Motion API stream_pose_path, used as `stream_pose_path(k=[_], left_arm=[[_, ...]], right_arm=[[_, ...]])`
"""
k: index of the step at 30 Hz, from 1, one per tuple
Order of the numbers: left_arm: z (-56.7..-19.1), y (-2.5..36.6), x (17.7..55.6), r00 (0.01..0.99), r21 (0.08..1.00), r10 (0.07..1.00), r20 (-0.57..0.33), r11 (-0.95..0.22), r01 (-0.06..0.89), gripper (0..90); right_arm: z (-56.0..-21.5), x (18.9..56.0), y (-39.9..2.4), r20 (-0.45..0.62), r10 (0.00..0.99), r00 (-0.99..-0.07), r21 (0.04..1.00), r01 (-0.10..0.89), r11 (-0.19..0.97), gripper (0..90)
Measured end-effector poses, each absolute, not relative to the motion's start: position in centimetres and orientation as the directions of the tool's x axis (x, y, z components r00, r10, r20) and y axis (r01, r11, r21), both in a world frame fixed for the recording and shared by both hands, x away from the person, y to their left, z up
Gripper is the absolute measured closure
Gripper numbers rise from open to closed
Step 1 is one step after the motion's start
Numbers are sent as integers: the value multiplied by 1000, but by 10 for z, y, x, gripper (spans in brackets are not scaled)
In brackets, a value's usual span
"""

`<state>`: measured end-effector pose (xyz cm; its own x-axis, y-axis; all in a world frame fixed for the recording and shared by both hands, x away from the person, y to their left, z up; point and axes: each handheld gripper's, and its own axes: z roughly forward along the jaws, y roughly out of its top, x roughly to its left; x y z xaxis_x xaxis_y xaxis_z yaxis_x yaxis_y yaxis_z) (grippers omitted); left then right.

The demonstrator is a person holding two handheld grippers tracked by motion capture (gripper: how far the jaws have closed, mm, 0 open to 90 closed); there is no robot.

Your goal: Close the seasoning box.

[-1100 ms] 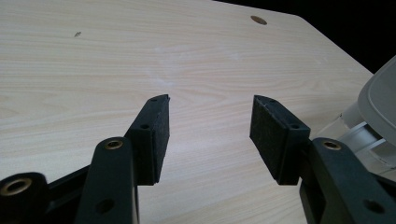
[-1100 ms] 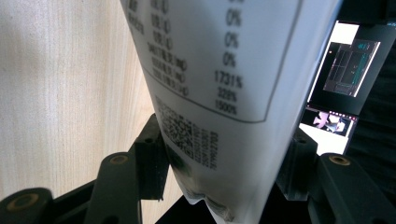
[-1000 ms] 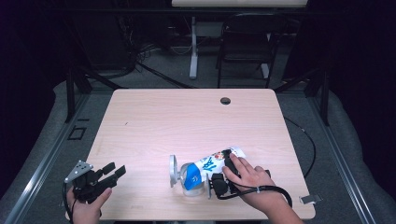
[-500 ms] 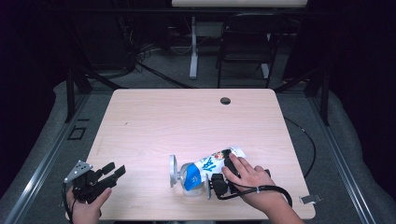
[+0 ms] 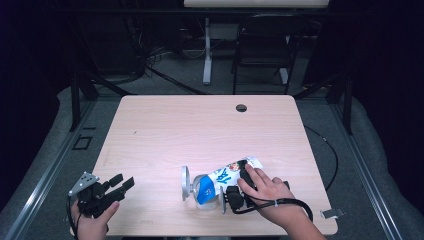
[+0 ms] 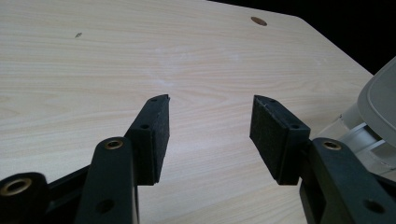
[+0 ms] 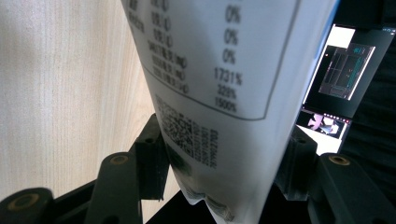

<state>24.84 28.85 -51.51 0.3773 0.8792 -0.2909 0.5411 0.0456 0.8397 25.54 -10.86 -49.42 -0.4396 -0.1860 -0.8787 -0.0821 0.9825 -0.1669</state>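
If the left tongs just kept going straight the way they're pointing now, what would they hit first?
Probably nothing soon. The left tongs stand open and aim low across bare table. A round hole lies far ahead, slightly to the side. The grey plastic piece by the pouch sits off to one side of that line, though depth is unclear.

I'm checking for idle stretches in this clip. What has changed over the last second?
Nothing visibly changed. The right gripper stays closed on the white pouch beside the glass; the left gripper stays open at the table edge.
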Motion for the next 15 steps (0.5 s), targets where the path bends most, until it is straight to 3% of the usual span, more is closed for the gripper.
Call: stream_pose_path(k=[15], left_arm=[[-515, 289, 248, 377, 840, 879, -291, 46, 541, 481]], right_arm=[[-494, 255, -108, -878, -198, -436, -179, -85, 980, 461]])
